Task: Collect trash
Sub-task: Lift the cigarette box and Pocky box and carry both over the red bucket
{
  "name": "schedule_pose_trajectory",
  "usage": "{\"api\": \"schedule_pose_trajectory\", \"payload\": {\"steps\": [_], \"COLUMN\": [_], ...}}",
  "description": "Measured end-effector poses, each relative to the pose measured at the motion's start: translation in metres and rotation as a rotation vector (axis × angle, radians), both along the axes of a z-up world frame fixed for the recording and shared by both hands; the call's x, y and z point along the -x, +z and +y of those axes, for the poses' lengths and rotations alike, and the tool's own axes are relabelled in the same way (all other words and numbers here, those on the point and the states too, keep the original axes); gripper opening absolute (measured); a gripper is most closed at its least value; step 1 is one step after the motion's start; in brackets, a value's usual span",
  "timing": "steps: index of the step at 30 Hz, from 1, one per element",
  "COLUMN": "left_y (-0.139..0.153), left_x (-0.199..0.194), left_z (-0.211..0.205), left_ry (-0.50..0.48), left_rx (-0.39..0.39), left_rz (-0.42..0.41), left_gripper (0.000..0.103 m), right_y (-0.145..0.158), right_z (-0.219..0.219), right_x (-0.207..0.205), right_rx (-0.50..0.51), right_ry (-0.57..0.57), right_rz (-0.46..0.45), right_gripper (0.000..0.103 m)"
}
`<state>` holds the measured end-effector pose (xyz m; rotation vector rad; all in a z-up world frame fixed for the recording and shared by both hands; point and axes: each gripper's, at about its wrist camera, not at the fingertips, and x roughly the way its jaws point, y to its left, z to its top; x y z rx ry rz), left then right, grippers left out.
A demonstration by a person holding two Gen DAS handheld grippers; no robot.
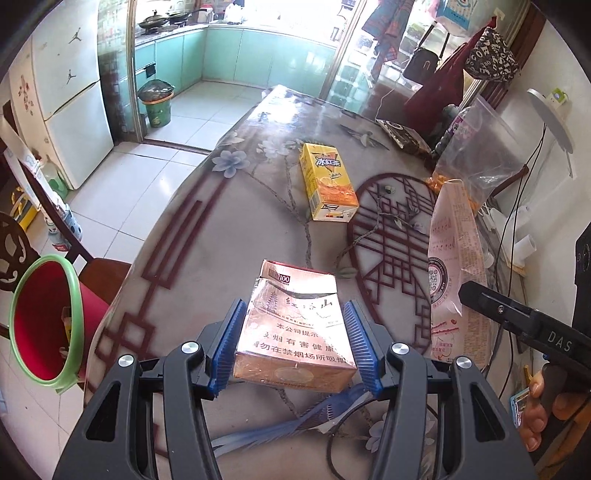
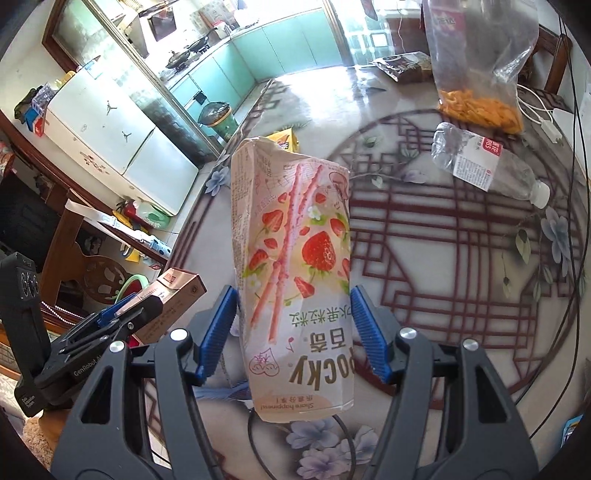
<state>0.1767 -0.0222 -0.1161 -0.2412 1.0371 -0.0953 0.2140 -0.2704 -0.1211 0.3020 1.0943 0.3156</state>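
A: What did the left gripper hold?
B: Its blue fingers clamped a copper-coloured cardboard cigarette box above the desk.
A: And the right gripper?
B: Its fingers gripped a pink strawberry Pocky box, lifted clear.

Bright daylight floods the room. A glossy table with flower and red lattice print fills the middle. Beyond it, an open doorway shows a kitchen with teal cabinets and woks on the stove. White floor tiles gleam. A white fridge stands left, a dark wooden chair nearer.
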Motion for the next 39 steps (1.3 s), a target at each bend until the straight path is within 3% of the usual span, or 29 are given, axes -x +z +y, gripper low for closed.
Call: {"api": "schedule_pose_trajectory", "payload": {"steps": [9,39], "left_y": [-0.002,-0.022], "left_x": [0.012,0.053], "left_z": [0.040,0.226], "left_ry": [0.013,0.103], "left_rx": [0.019,0.052], "left_rz": [-0.002,0.029], "left_gripper": [0.052,0.052], "right_y": [0.006,0.030], "right_z": [0.030,0.217], "right_x": [0.009,0.044], "right_rx": [0.003,0.042], "right_ry": [-0.016,0.077], "right_rz": [-0.004,-0.048], "right_gripper": [0.062,0.062]}}
